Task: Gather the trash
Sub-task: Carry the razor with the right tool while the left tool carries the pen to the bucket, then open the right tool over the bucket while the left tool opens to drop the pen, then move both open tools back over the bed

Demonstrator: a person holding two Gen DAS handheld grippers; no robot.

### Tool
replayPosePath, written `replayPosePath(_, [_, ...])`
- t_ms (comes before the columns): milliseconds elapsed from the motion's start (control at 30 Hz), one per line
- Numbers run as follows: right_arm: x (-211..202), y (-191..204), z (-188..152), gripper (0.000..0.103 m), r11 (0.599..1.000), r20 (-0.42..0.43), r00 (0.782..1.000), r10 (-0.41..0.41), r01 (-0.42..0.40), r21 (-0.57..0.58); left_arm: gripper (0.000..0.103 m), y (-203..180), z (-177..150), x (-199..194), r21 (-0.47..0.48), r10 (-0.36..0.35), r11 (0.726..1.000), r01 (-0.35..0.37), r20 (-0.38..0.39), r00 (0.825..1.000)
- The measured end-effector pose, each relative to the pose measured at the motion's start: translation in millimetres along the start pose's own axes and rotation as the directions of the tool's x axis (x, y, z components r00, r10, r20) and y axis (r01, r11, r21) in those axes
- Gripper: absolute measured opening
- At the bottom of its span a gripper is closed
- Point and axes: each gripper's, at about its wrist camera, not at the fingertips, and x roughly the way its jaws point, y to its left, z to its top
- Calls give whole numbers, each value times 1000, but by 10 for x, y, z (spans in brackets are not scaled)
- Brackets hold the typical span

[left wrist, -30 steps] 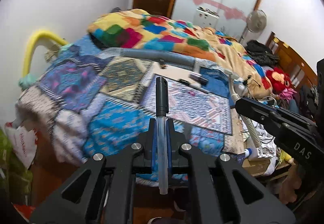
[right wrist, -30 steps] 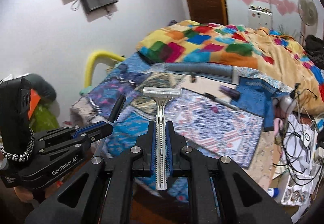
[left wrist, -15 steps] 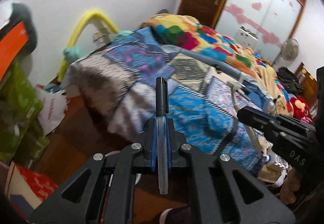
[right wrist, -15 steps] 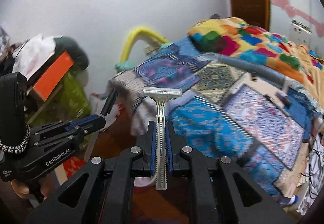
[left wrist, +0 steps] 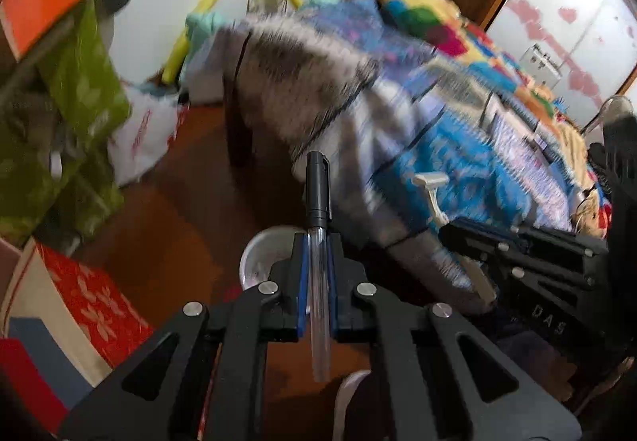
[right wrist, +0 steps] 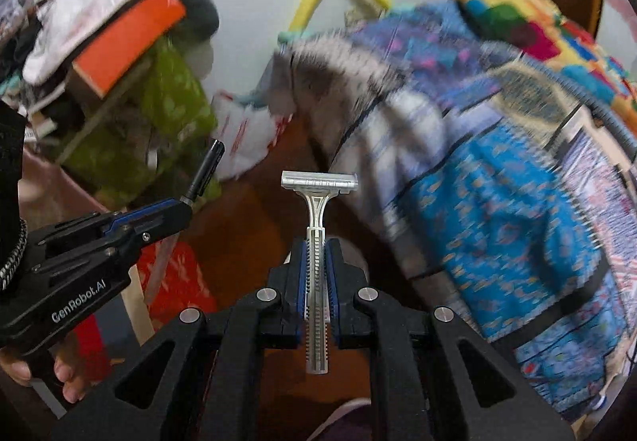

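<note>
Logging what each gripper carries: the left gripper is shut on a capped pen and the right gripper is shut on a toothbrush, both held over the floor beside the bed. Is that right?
Not quite. The right gripper is shut on a disposable razor, not a toothbrush; the right wrist view shows its blade head. The left gripper does hold the capped pen, over the floor by the bed.

My left gripper [left wrist: 317, 242] pinches a pen [left wrist: 317, 198], my right gripper [right wrist: 317, 253] a razor [right wrist: 317, 210], side by side over the floor [left wrist: 167, 226]. A bowl [left wrist: 258, 257] sits below the pen. The bed [left wrist: 458, 130] lies ahead to the right, cluttered shelves [right wrist: 103, 90] to the left.
</note>
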Motion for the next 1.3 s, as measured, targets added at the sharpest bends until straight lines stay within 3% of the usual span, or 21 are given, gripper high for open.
replayPosePath(233, [603,-65,-88,9,999,-161,987,24,-19,32,7,177,-267,633,-48,-10,999,3,-162,987])
replayPosePath(400, [863,-176,-43,9,994,-225,971,75,-56,91,7,218,-233,890,-62,-2,998,-11,-206,979])
replayPosePath(600, [1030,-160,106,9,990,-249,961,117,-94,106,10,271,-10,1023,-105,10,994,-31,-194,981])
replayPosePath(667, [1060,-165,132,9,990,-261,958,121,-96,105,21,321,33,1062,-116,42,991,-65,-197,980])
replayPosePath(733, [1119,-155,143,13,993,-286,954,95,-71,93,23,369,36,1068,-131,51,988,-78,-199,979])
replayPosePath(800, [1135,-165,128,27,994,-299,951,81,-56,89,23,413,26,1065,-139,53,987,-83,-204,978])
replayPosePath(933, [1079,-227,75,30,995,-300,951,76,-53,84,23,421,-13,961,-129,66,987,-93,-200,977])
replayPosePath(1100, [894,-298,43,30,996,-273,960,59,-39,81,23,370,-34,726,-139,56,987,-80,-165,985])
replayPosePath(1300, [488,-418,30,30,996,-185,982,39,-23,84,23,153,9,324,-109,47,992,-56,-84,995])
